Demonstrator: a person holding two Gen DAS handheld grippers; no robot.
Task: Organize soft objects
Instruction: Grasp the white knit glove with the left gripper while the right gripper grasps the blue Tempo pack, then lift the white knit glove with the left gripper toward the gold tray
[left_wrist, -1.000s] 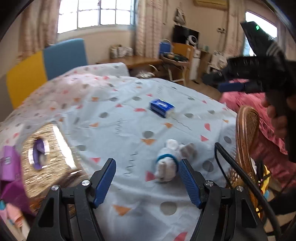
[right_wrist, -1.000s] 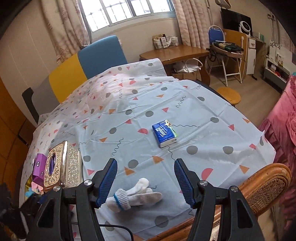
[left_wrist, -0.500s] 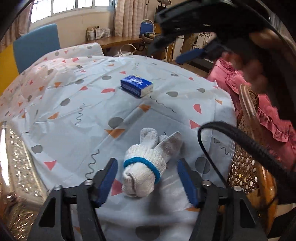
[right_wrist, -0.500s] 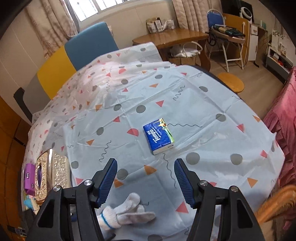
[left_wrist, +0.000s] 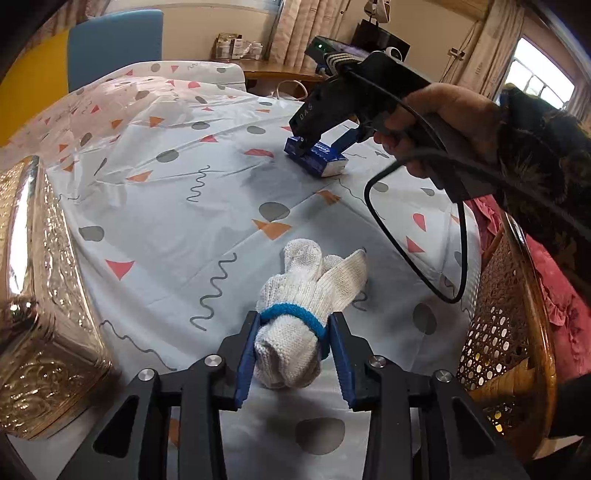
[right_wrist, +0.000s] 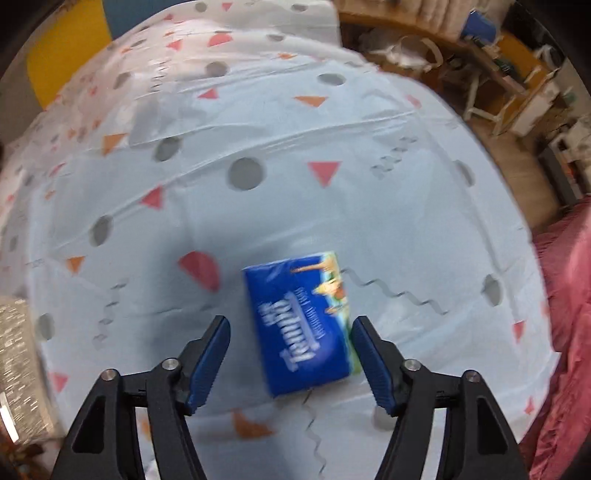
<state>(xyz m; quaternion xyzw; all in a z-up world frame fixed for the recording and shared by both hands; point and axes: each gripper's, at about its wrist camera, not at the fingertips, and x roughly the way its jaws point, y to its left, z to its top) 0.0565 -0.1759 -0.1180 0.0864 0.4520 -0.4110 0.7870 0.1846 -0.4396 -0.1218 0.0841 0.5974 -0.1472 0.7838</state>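
Observation:
A rolled white knit glove (left_wrist: 306, 299) with a blue cuff band lies on the patterned tablecloth (left_wrist: 177, 221). My left gripper (left_wrist: 293, 332) is shut on its cuff end, both blue pads pressing its sides. A blue tissue pack (right_wrist: 303, 325) lies further back on the cloth; it also shows in the left wrist view (left_wrist: 325, 162). My right gripper (right_wrist: 291, 345) is open and hangs low over the pack, which sits between its fingers toward the right one. In the left wrist view the right gripper (left_wrist: 321, 146) straddles the pack.
An ornate gold tissue box (left_wrist: 40, 302) stands at the table's left edge. A wicker chair back (left_wrist: 506, 325) rises at the right edge, with pink bedding (right_wrist: 569, 332) beyond. A black cable (left_wrist: 413, 258) hangs from the right gripper above the cloth.
My left gripper moved forward and closed on the glove's cuff. My right gripper dropped toward the tissue pack and now brackets it, still open.

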